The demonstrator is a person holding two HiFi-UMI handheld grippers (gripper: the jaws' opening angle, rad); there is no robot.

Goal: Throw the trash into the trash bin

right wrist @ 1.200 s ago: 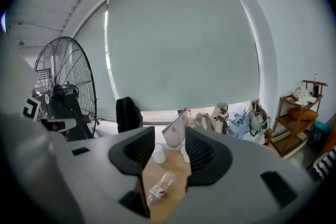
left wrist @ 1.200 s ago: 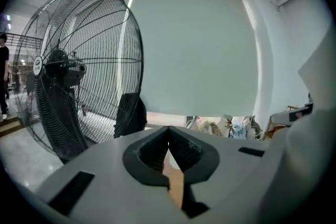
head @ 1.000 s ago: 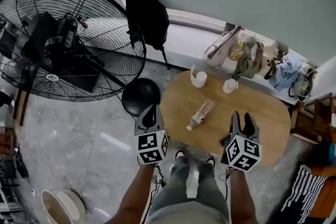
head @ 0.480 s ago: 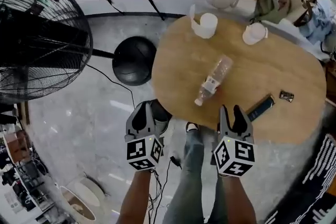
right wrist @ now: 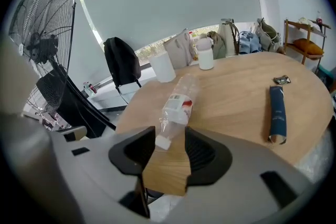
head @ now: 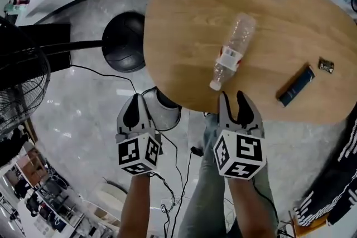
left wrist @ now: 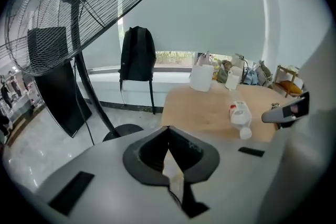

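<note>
Bottle [head: 231, 53] lies on its side on the bench [head: 178, 36], cap end toward me, long axis running away and a little to the right; the cap sits just ahead of the right gripper [head: 232, 97], slightly to its left, not touching; I judge that hand plainly the nearer; its fingers are spread with only bare bench between them; the left gripper [head: 137, 103] hangs off the bench edge over the floor, fingers pressed together, empty; against a second ago both grippers have dropped in close; the bottle, then well apart, has not shifted.
</note>
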